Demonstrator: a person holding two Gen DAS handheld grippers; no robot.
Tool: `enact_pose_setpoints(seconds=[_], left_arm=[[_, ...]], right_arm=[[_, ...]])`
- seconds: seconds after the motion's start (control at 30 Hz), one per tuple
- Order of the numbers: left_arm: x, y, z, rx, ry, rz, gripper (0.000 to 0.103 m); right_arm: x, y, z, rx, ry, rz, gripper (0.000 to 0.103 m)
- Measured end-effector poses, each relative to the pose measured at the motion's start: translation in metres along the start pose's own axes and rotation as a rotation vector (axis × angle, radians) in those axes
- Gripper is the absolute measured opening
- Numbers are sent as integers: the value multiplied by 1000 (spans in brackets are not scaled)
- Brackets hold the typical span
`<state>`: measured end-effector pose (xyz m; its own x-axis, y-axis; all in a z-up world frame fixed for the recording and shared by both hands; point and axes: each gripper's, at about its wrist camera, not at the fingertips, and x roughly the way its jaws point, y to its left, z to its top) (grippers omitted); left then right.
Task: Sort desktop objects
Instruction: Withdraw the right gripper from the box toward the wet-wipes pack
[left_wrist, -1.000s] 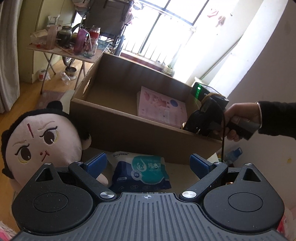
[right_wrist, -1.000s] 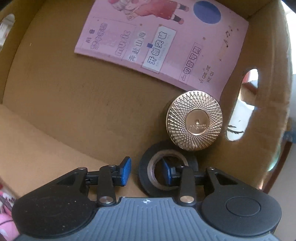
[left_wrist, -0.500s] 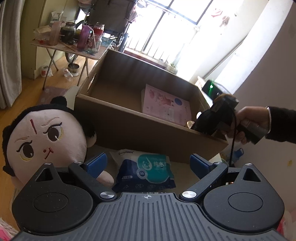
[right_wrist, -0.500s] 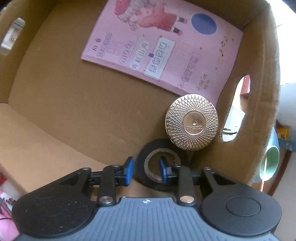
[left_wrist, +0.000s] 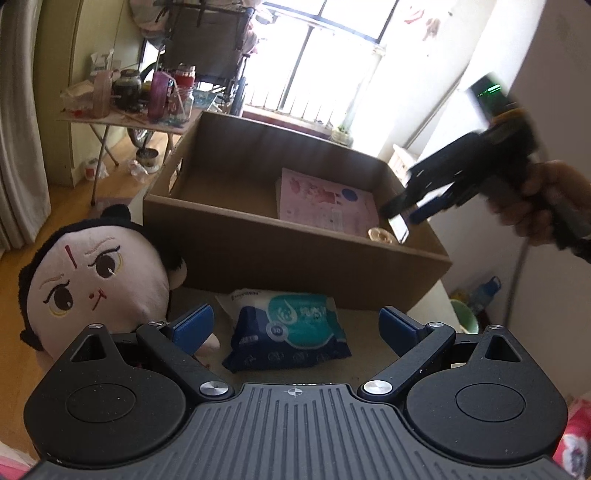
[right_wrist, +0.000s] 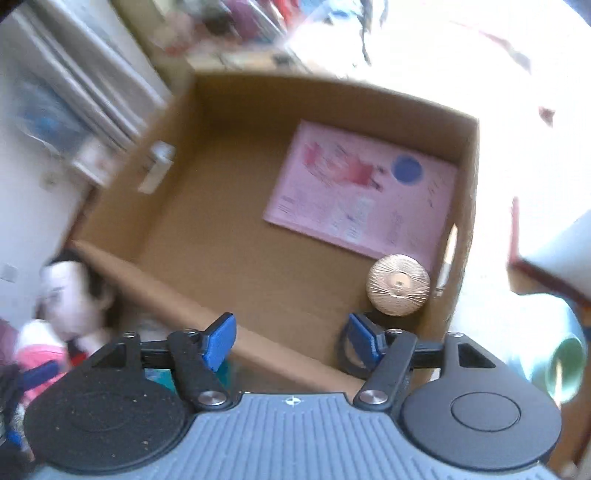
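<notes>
A cardboard box (left_wrist: 295, 254) holds a pink booklet (left_wrist: 325, 201), a round gold lid (left_wrist: 380, 234) and a black tape roll (right_wrist: 349, 360). A blue tissue pack (left_wrist: 291, 328) lies on the table in front of the box, between the fingers of my left gripper (left_wrist: 295, 325), which is open and just short of it. A plush doll head (left_wrist: 88, 280) lies to the left. My right gripper (right_wrist: 291, 341) is open and empty, raised above the box's near right corner; it also shows in the left wrist view (left_wrist: 417, 214). The box (right_wrist: 258, 258), booklet (right_wrist: 362, 199) and lid (right_wrist: 398, 284) are blurred below it.
A folding table (left_wrist: 125, 118) with jars and bottles stands far left by the window. A green cup (right_wrist: 565, 369) sits right of the box. Something pink (left_wrist: 576, 432) lies at the near right edge.
My right gripper has let go of the black tape roll, opened wide and lifted up out of the box. My left gripper has stayed open over the tissue pack.
</notes>
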<state>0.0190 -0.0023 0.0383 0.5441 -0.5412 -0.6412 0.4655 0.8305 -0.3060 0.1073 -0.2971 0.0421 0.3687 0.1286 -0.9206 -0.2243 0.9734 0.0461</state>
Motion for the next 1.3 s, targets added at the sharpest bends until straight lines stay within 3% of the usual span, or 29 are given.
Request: enact_pose_setpoints(seconds=[0.13,0.2,0.3,0.43,0.63,0.93,1.07,1.3], left_arm=[[5,-10,-12,14,4,0,97],[12,-14,-16,18,19,1,97],[25,-20,-20,45,38,2,97],[44,-25,-21,79,71,24,97],[75,-21,-14,97,123,58,97],[103,-15,-6,88,201,93,98],[107,-15,-5,89,213,96,101],[107,-18,-6,110,218,101,103]], right_arm=[[-25,13,-50,-64,-132,71,96],[-47,22,-65,-65,-159,84,97],[-17,20,-83,-28,-174,130,98],[7,5,-97,127,-167,232,99],[61,-17,-99,327,-122,401,99],[104,-17,-85,398,-57,543,99],[108,-15,-81,386,-41,578,99],[110,-16,-81,401,-3,566,99]])
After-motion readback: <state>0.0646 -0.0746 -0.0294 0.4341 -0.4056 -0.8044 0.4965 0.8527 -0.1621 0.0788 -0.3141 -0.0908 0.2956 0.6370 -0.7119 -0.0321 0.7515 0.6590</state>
